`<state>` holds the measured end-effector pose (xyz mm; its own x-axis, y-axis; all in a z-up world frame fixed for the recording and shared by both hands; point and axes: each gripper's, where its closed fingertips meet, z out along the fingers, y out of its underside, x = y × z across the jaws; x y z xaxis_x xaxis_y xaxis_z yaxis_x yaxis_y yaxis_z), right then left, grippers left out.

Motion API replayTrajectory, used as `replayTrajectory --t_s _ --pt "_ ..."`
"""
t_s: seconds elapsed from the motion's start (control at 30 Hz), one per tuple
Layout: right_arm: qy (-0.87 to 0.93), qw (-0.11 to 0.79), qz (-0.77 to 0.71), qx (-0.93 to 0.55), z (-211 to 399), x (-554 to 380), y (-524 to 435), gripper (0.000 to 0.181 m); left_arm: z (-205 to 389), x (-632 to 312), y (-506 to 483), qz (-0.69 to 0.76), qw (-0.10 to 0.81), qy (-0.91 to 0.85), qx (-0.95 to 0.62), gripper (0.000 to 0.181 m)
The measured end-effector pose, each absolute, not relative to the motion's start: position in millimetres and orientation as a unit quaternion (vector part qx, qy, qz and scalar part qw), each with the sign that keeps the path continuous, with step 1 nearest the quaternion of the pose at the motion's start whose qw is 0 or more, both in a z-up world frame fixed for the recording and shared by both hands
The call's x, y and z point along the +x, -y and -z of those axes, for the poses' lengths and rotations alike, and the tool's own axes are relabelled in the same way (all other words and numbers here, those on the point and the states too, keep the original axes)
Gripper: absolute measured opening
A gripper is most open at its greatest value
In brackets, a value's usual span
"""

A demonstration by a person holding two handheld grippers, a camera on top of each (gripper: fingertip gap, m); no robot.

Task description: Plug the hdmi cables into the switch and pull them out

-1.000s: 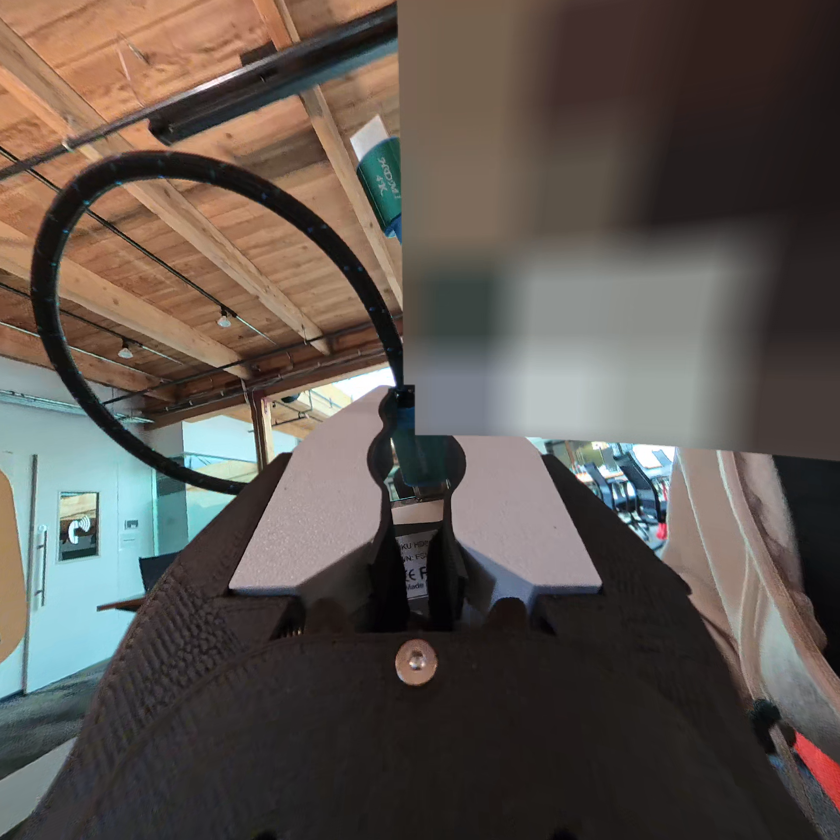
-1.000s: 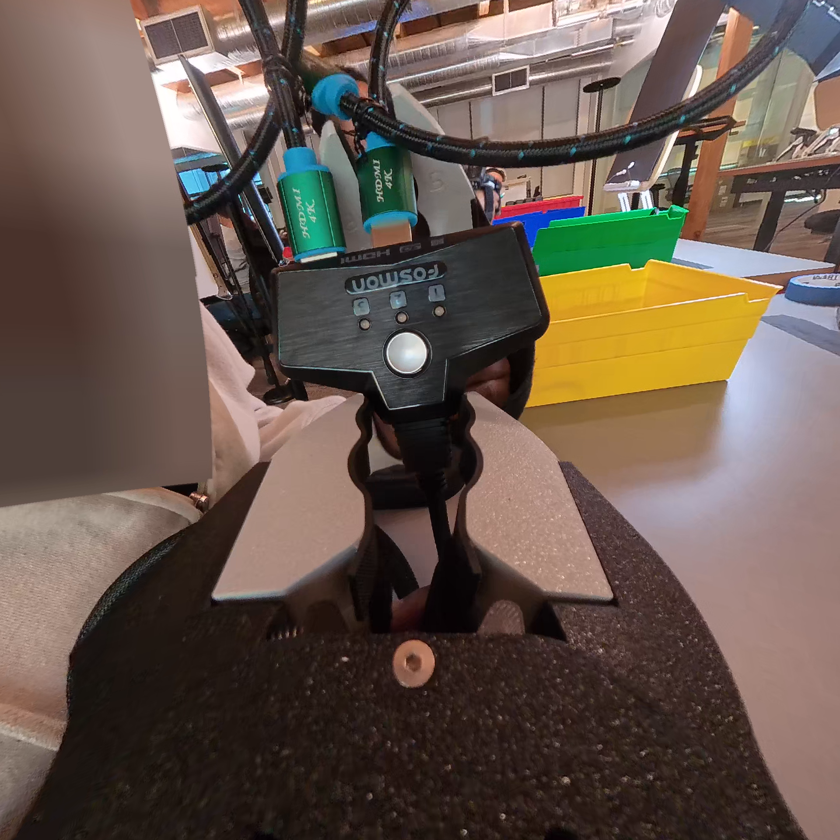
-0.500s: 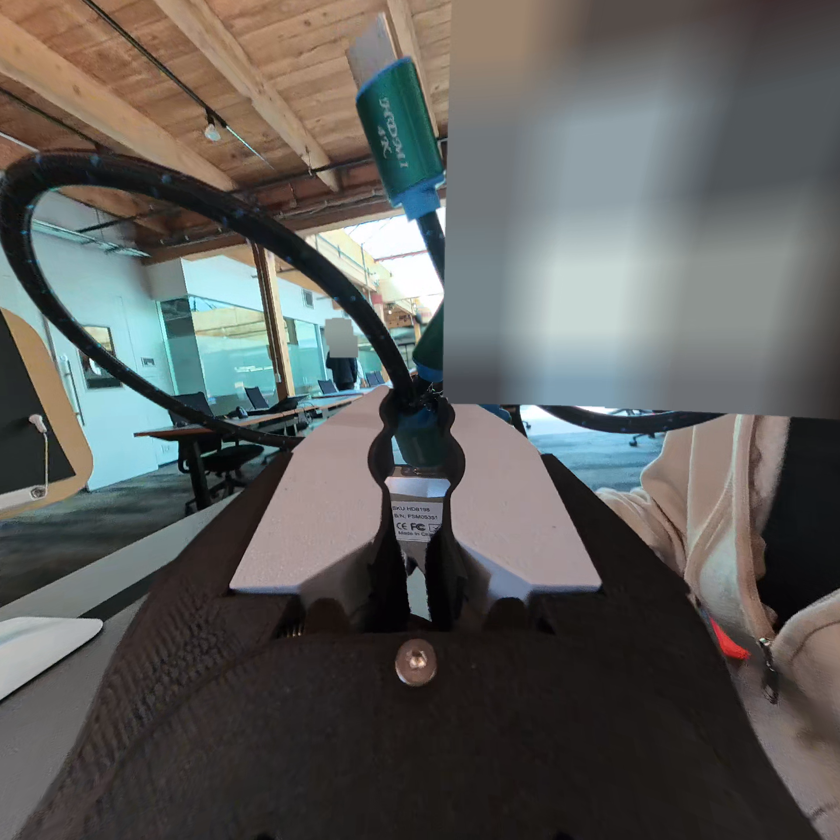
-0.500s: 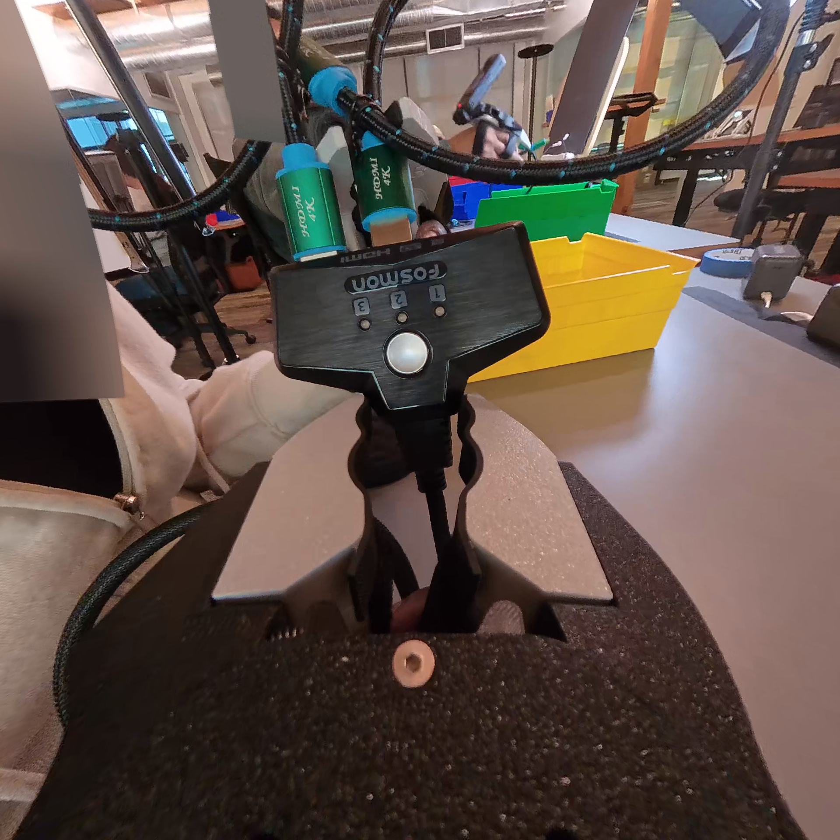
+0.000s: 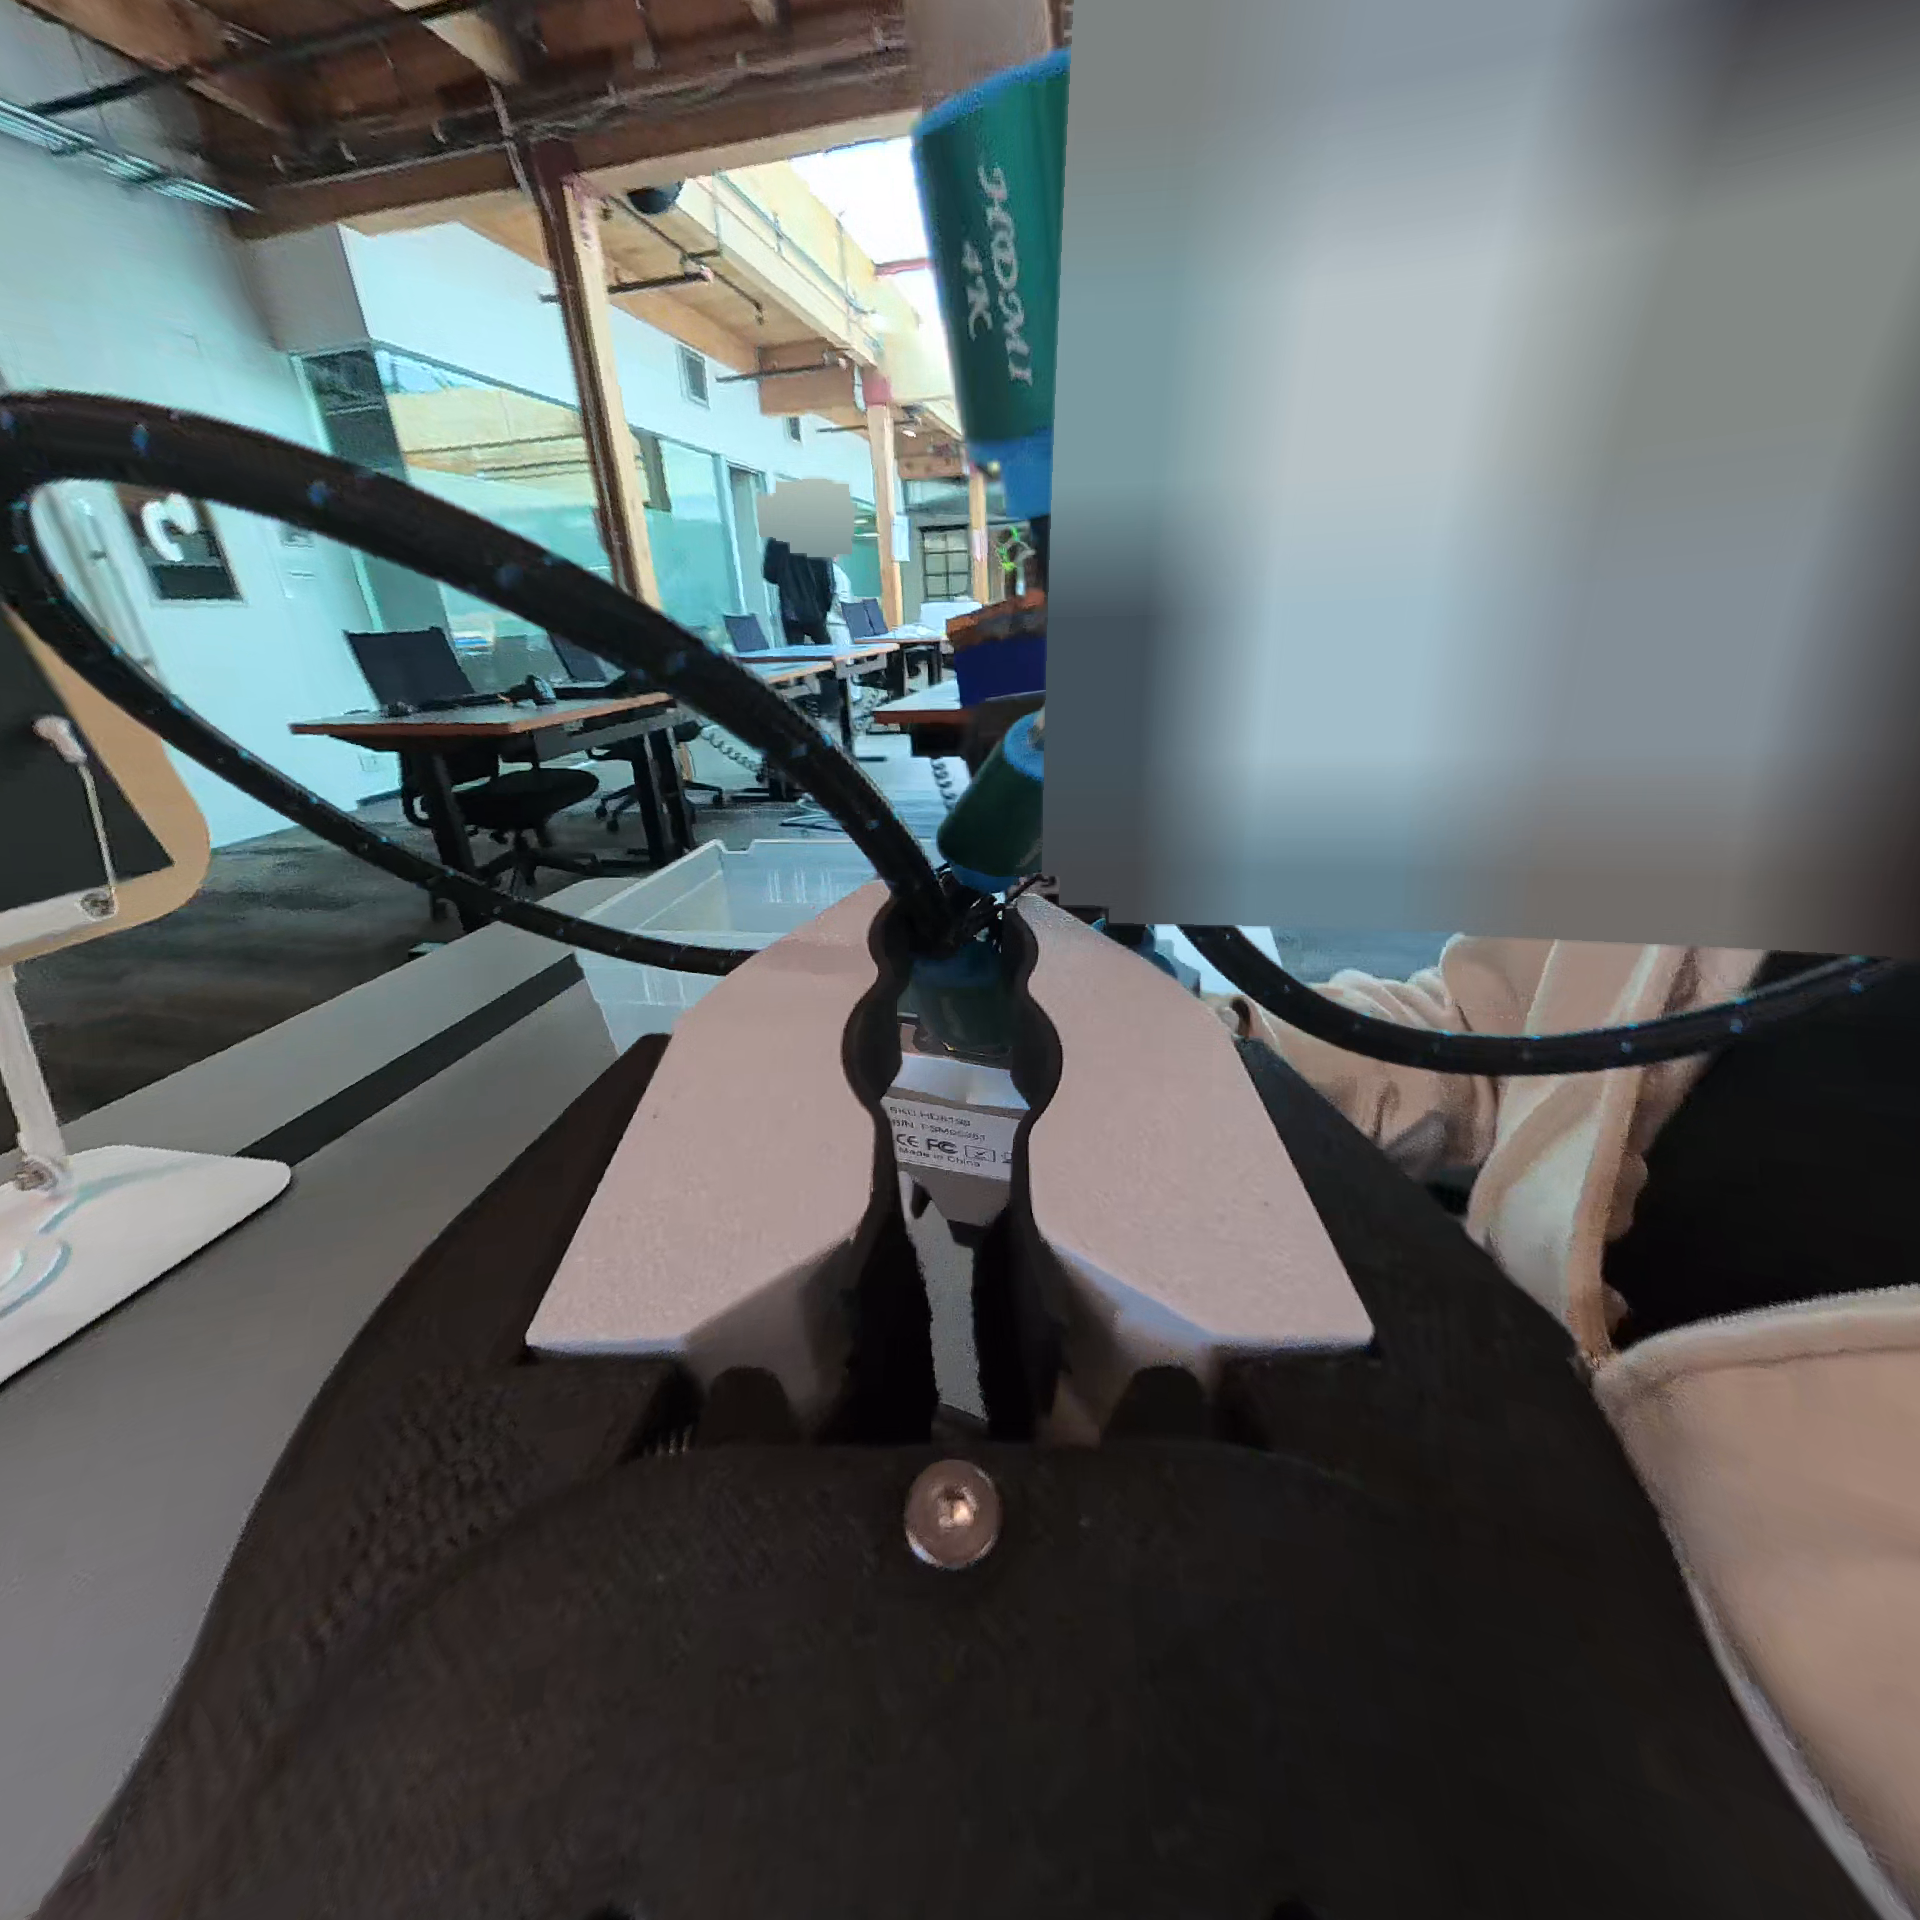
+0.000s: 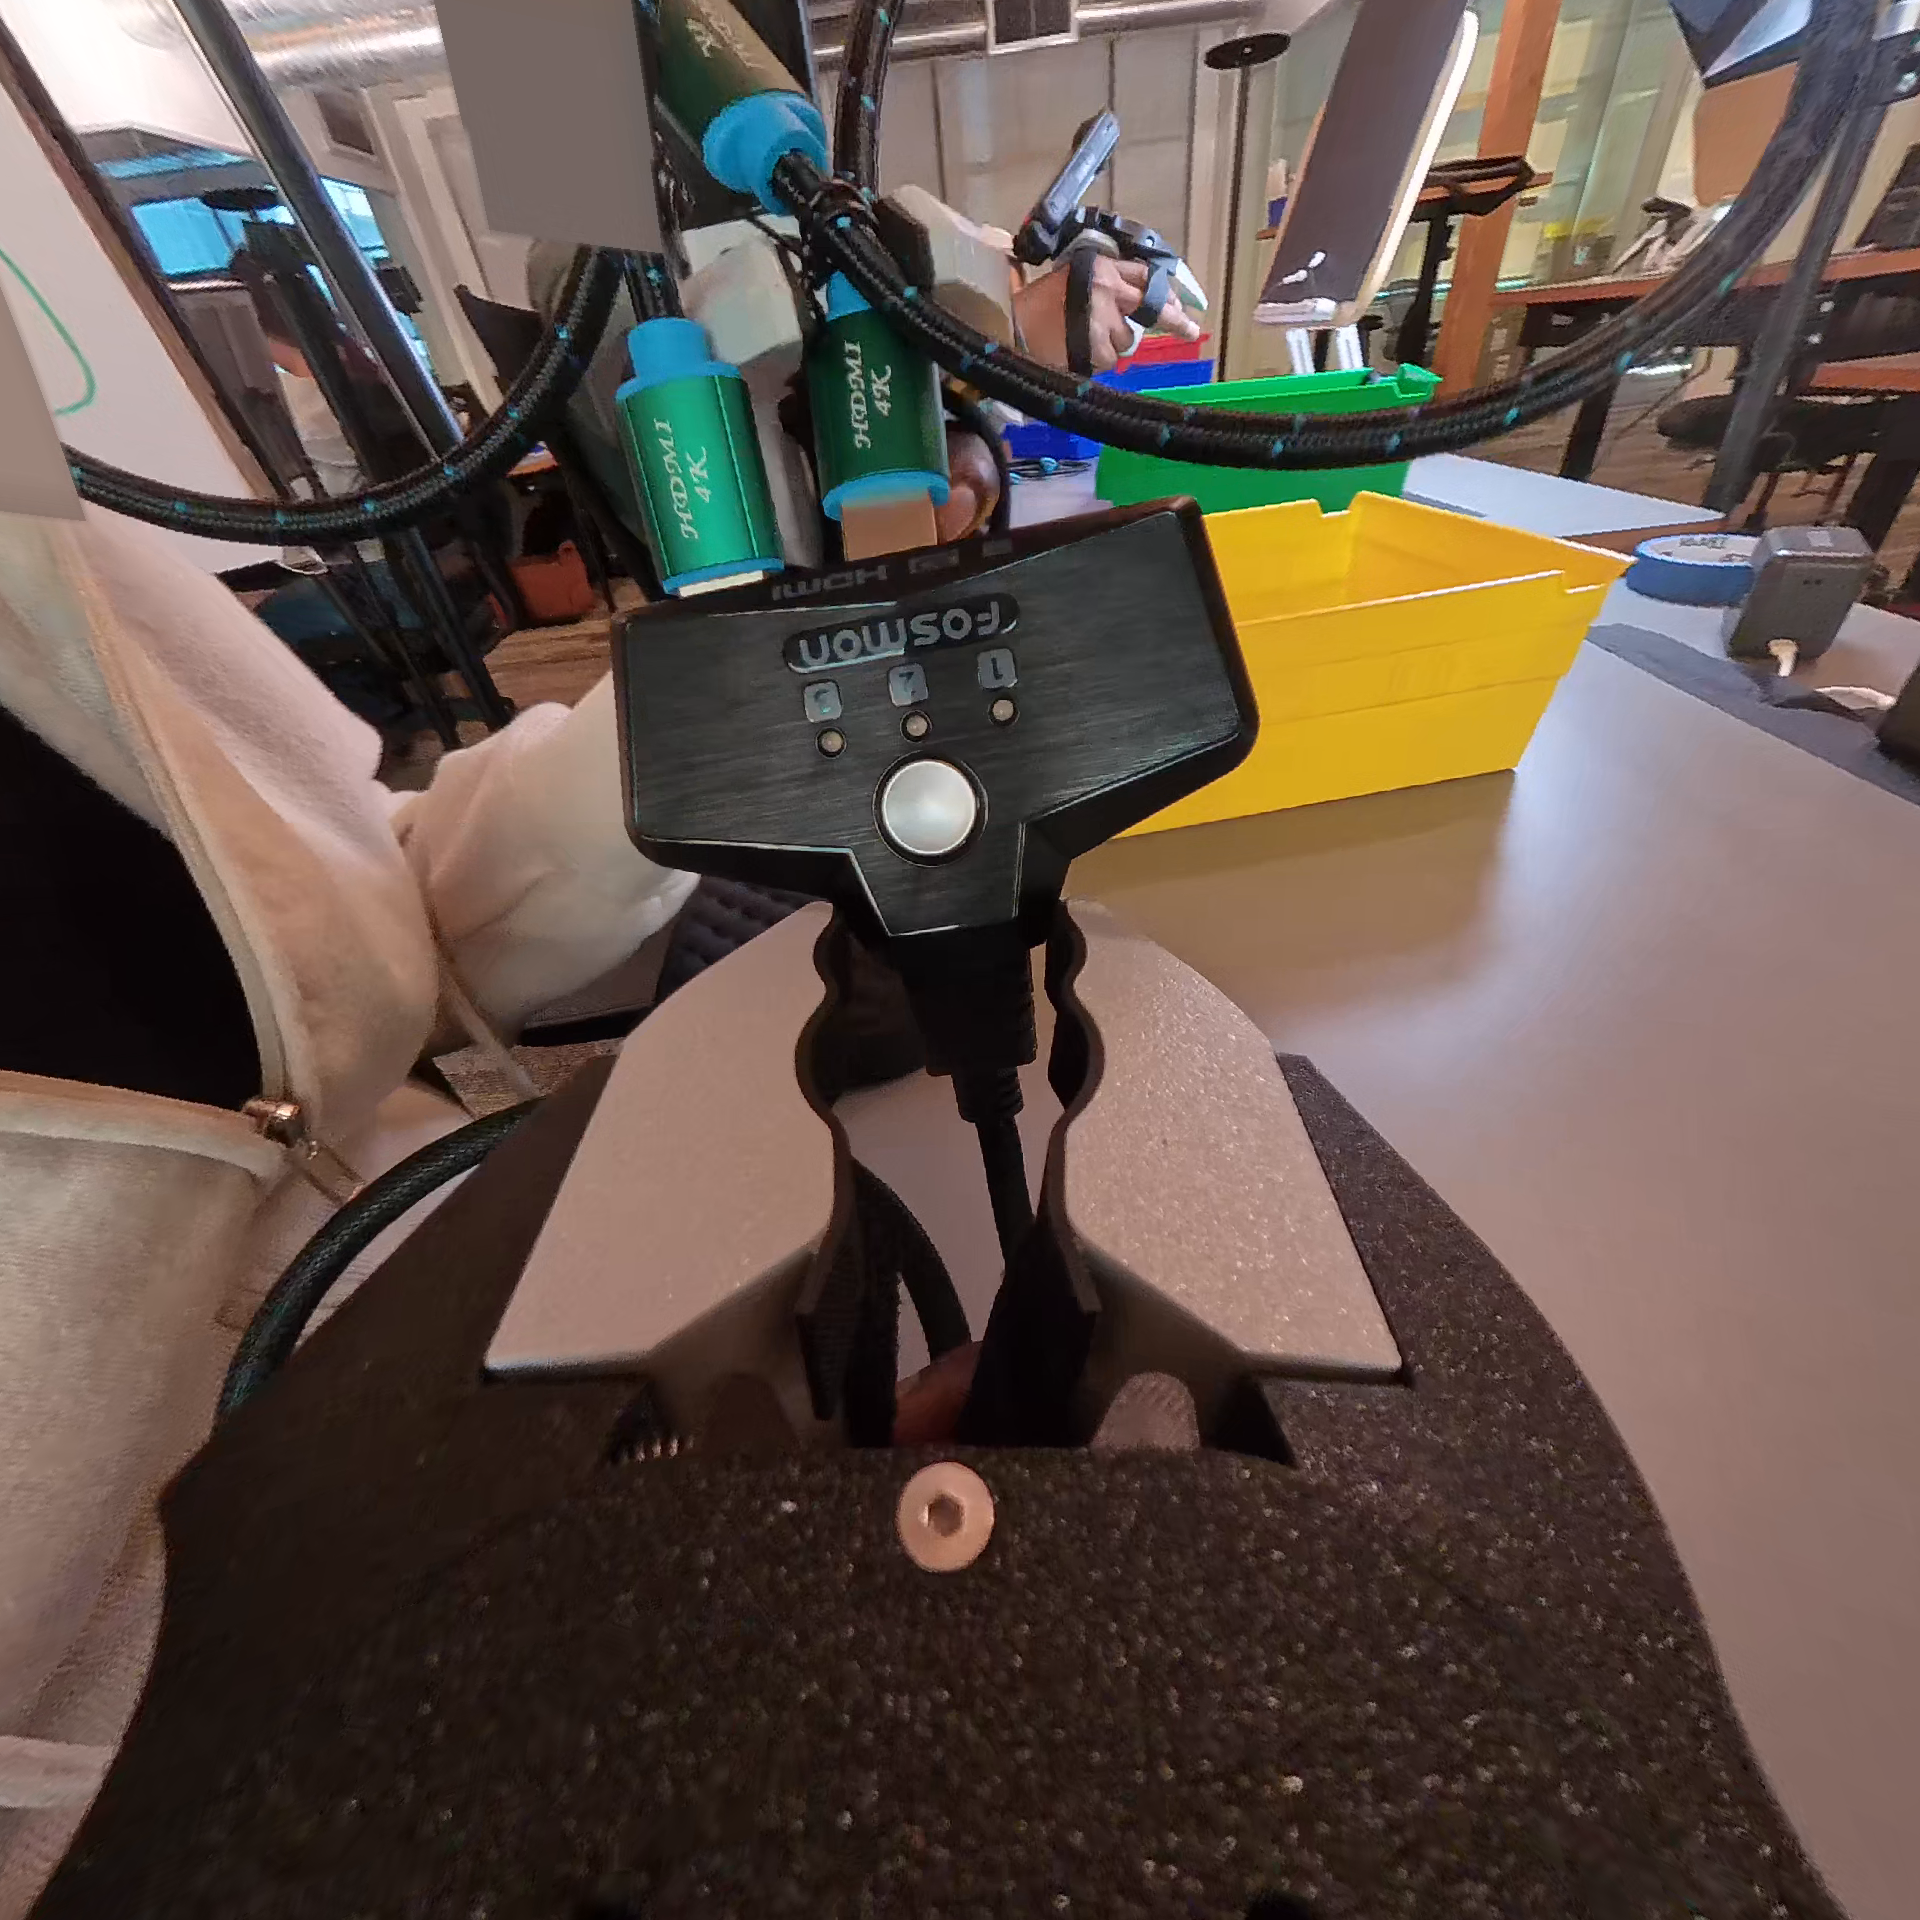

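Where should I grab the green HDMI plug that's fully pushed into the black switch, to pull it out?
Grip the seated plug across its green shell, just below the blue collar, coming from the cable end in line with the port. The shell is straight-sided and stands clear of the switch. The neighbouring plug, held by the left gripper, sits close beside it, so a narrow approach is probably best.

Each hand-held gripper (image 5: 951,997) (image 6: 940,997) has pale grey wavy-edged fingers (image 5: 748,1153), a black textured body, one silver screw (image 6: 943,1515); cream zipped sleeve (image 6: 260,904).
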<state>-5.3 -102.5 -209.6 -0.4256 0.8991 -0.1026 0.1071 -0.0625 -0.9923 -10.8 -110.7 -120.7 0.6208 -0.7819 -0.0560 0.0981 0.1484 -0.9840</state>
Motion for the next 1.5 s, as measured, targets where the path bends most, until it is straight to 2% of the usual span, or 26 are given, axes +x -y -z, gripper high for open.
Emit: replayTrajectory --t_s 0.4,0.9,1.37,1.5 --pt "0.625 0.312 -0.571 -0.432 228.5 -9.7 108.4 0.036 136.9 4.6 109.0 0.272 0.628 -0.377 -0.624 0.016" --pt "0.66 0.287 -0.513 -0.468 264.8 -22.1 109.4 0.036 176.2 -18.1 112.9 0.235 0.592 -0.359 -0.683 0.017" --pt "0.609 0.243 -0.587 -0.475 255.1 -21.7 111.7 0.034 167.0 -12.1 114.7 0.248 0.652 -0.385 -0.604 0.018" --pt "0.602 0.228 -0.595 -0.48 257.6 -21.3 111.5 0.033 172.6 -12.5 118.6 0.242 0.645 -0.408 -0.598 0.018"
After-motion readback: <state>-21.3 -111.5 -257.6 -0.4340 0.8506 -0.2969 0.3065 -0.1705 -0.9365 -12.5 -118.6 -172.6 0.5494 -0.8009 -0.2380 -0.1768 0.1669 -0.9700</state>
